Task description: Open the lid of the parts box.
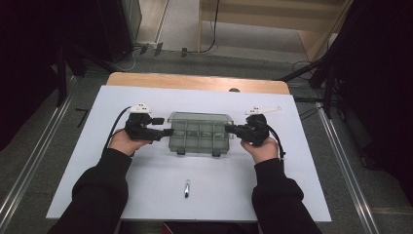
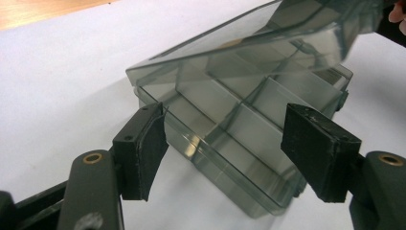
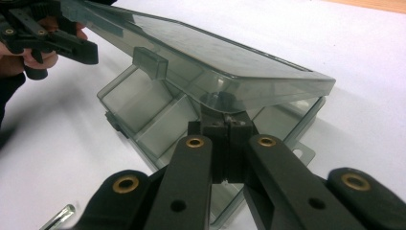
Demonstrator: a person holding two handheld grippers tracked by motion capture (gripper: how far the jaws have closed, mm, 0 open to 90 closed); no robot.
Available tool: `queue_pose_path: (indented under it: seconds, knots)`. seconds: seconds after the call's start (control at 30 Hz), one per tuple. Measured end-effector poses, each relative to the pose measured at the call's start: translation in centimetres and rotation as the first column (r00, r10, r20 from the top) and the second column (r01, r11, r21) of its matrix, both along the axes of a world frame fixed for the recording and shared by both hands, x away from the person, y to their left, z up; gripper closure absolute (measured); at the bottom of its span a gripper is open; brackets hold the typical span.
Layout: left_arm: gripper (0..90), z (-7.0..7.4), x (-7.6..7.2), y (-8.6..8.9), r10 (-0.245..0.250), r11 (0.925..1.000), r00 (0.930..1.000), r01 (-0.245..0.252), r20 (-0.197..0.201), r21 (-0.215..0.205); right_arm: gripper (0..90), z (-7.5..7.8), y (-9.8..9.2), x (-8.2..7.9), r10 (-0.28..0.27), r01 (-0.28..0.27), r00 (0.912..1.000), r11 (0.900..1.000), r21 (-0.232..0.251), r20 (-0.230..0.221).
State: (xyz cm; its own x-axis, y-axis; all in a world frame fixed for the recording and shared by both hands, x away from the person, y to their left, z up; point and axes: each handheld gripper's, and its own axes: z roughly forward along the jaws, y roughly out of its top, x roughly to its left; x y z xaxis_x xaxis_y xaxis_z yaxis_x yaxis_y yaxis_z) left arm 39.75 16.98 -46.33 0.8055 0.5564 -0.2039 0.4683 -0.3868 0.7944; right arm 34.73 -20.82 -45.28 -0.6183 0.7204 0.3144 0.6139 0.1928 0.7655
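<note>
Smoky compartment box (image 1: 199, 133) mid-table on the white sheet (image 1: 146, 185), lid (image 3: 201, 62) tilted up, between left gripper (image 1: 165, 132), wide open astride its left end, and right gripper (image 1: 230, 128), clamped shut at its right end under the lid.

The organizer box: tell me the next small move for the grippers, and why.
Probably lift the lid a little further with the right gripper, whose jaws are shut on its edge. The lid is only partly raised over the box, and the left gripper stands open around the box's end, pads not pressing, so closing it first would likely steady the box.
</note>
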Motion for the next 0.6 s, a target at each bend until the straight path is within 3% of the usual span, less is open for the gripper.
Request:
queue_pose_path:
  seconds: [0.33, 0.6]
  knots:
    - [40.5, 0.2, 1.4, -0.6, 0.016, 0.9998, 0.9997, -0.016, 0.016, -0.015, 90.0, 0.1, -0.2, 0.0, -0.015, 0.015, 0.9999, 1.000, -0.006, -0.008]
    - [52.1, 0.3, 1.4, -1.2, 0.010, 0.9998, 0.9986, -0.011, 0.052, 0.014, 90.0, -0.3, -0.2, -0.4, -0.019, 0.019, 0.9997, 1.000, -0.003, -0.012]
